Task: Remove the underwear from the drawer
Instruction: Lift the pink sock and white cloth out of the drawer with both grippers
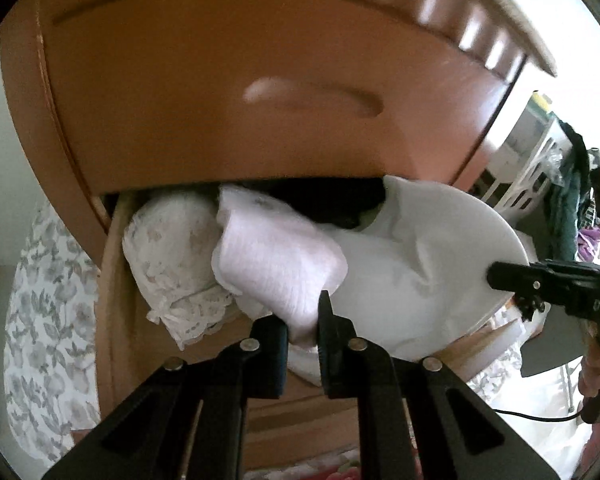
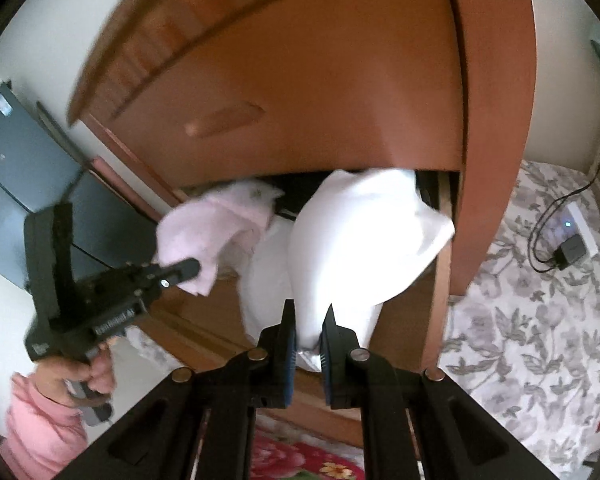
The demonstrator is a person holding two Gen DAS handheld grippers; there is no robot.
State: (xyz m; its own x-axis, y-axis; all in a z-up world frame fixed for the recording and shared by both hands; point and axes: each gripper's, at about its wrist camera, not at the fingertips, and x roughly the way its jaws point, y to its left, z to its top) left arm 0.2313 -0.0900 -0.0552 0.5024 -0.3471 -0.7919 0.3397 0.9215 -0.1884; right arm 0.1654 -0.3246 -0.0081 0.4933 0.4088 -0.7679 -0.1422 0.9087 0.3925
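Note:
A wooden drawer stands pulled out under a closed drawer front. My left gripper is shut on a pale pink piece of underwear, lifted over the drawer's front. My right gripper is shut on a white piece of underwear that hangs stretched up out of the drawer. Each gripper shows in the other's view: the right gripper at the white cloth, the left gripper at the pink cloth. A white lace garment and dark clothes lie inside.
A floral bedspread lies to the right of the cabinet, with a charger and cable on it. A white laundry basket with clothes stands beyond. A hand in a pink sleeve holds the left gripper. A flowered rug lies below.

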